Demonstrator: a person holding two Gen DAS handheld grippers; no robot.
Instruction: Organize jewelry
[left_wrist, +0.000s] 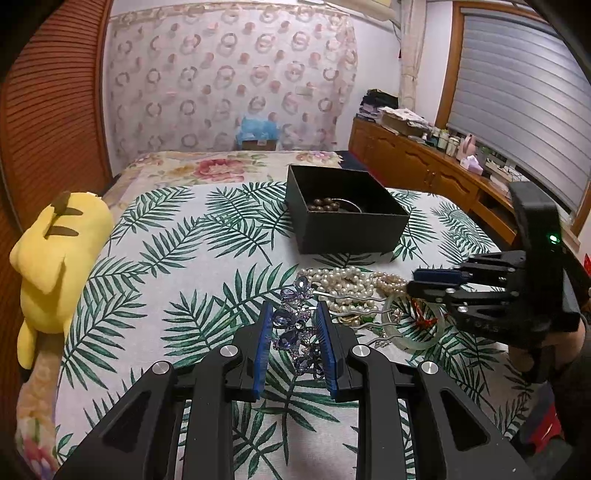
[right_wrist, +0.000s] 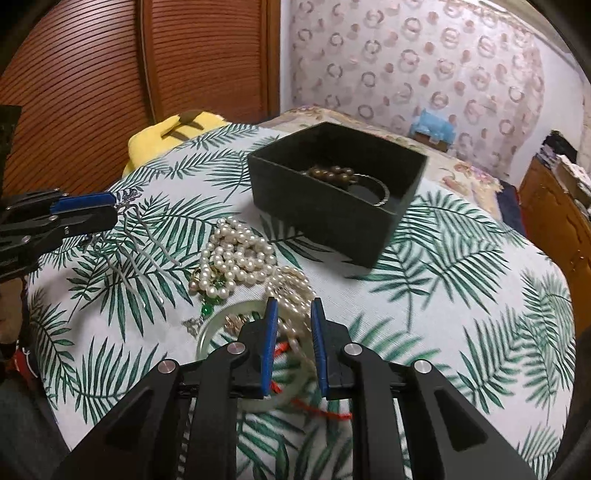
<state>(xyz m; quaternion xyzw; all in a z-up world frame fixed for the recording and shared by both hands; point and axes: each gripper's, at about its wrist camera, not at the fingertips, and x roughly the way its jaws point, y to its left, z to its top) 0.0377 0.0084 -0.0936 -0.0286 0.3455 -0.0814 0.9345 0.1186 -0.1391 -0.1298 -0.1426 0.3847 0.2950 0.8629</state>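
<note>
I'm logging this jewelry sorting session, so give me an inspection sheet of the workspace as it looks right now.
Surface: palm-leaf cloth spread over a bed.
Job's things: open black box already holding a brown bead bracelet and a metal bangle; in front of it a loose pile with pearl strands, a pale jade bangle, a purple rhinestone hair comb and a red cord.
Clutter: yellow plush toy at the cloth's edge.
Grippers: left gripper astride the hair comb, whether clamped cannot be told; right gripper open over the jade bangle and pearls.
Cables: nothing seen.
Surroundings: slatted wooden doors, patterned curtain, wooden cabinet with bottles, window blind.
</note>
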